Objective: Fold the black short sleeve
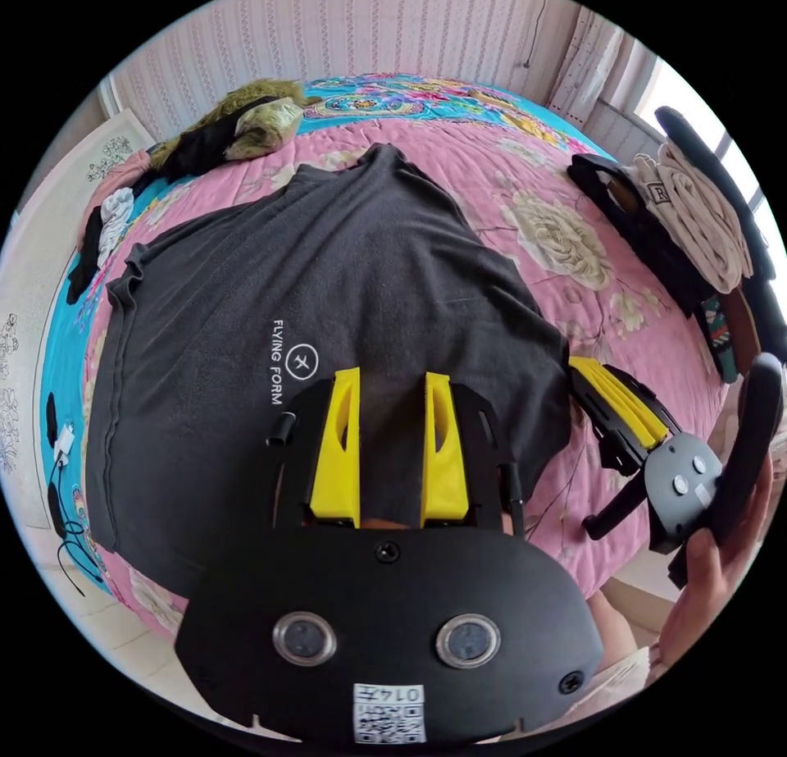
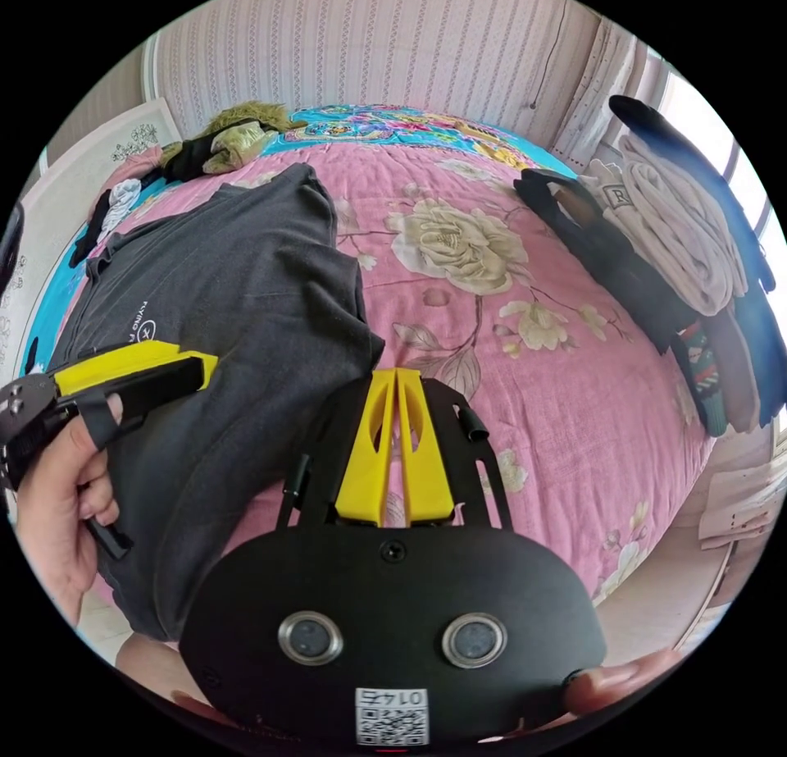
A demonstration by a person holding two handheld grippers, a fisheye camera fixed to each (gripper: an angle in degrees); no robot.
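A black short-sleeve shirt (image 1: 328, 298) with small white lettering lies spread on a pink flowered bedspread (image 1: 566, 240). My left gripper (image 1: 393, 376) hovers over the shirt's near part, its yellow jaws open, with dark cloth showing in the gap. The right gripper (image 1: 592, 371), held in a hand, sits at the shirt's right edge with its jaws together. In the right gripper view, the right gripper (image 2: 396, 373) is shut with nothing between its jaws, over the bedspread just beside the shirt's (image 2: 229, 298) corner. The left gripper (image 2: 193, 363) lies over the shirt at the left.
A chair (image 2: 697, 240) piled with light and dark clothes stands at the bed's right side. Green and black garments (image 1: 238, 125) lie at the bed's far end, with more clothes (image 1: 106, 224) at the far left. Cables (image 1: 61, 494) lie on the floor at the left.
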